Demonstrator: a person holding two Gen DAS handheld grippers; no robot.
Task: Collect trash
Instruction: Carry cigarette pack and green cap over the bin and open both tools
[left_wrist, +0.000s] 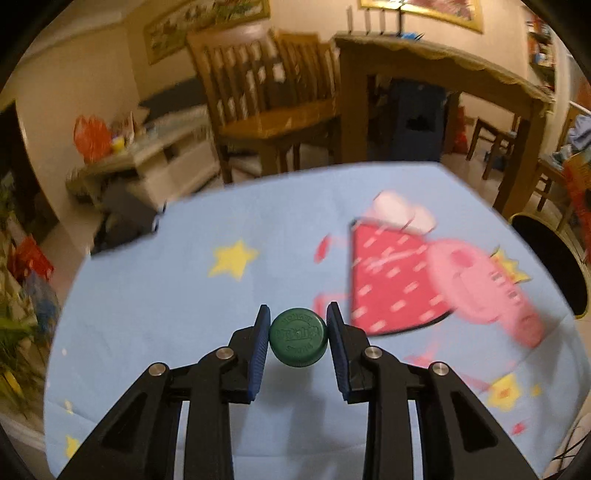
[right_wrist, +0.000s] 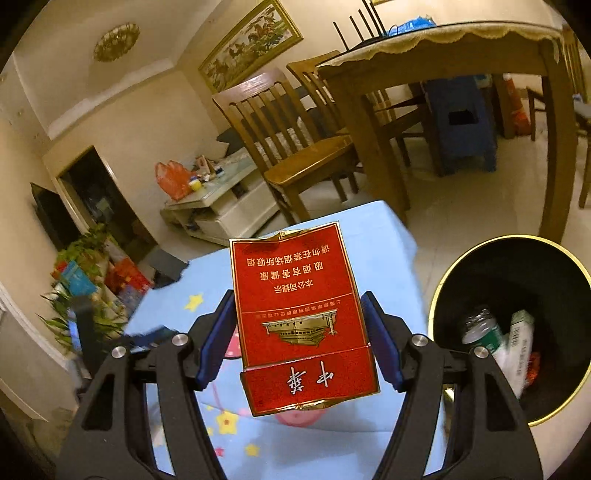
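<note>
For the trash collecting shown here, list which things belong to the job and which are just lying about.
Job: green bottle cap, red cigarette pack, black bin.
Lying about: wooden chair, dining table, orange bag, potted plant.

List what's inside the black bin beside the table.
The black bin holds a metal can, a white-and-green packet and something red lower down. The right gripper's arm covers part of the bottom, so anything there is unseen.

Dim warm indoor light, heavy fisheye bending, dark vignetted corners, left view seemingly motion-blurred, right sharper
</note>
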